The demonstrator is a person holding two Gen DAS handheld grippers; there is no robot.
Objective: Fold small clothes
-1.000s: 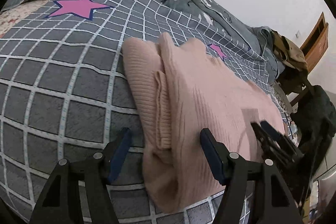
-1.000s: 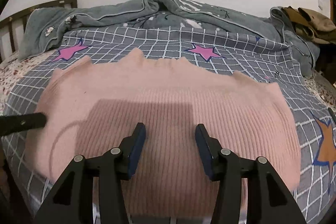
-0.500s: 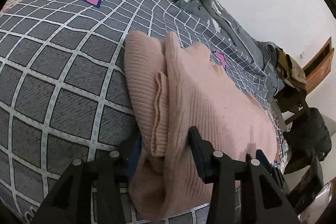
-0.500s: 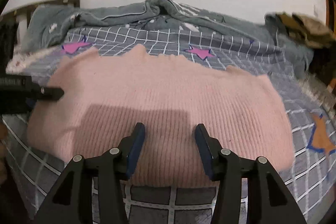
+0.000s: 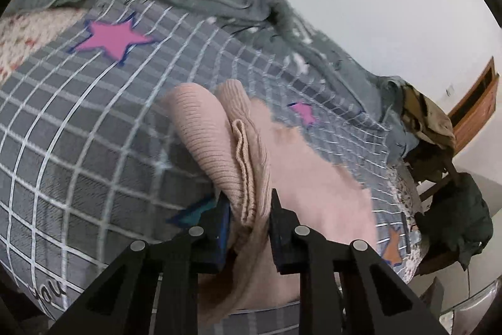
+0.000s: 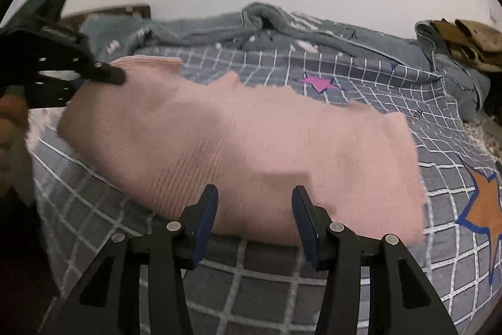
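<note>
Left wrist: your left gripper (image 5: 249,214) pinches sweater (image 5: 313,178) end, lifting for fold. Right gripper (image 6: 254,209) open, empty; next, carry end across.

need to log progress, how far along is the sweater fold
Done: the pink sweater lies on the bed as a wide band, its left end doubled over in ribbed layers.
In hand: the left gripper is shut on that layered end; the right gripper is open at the near edge, gripping nothing.
Left: the long band likely needs at least one more fold across.
</note>
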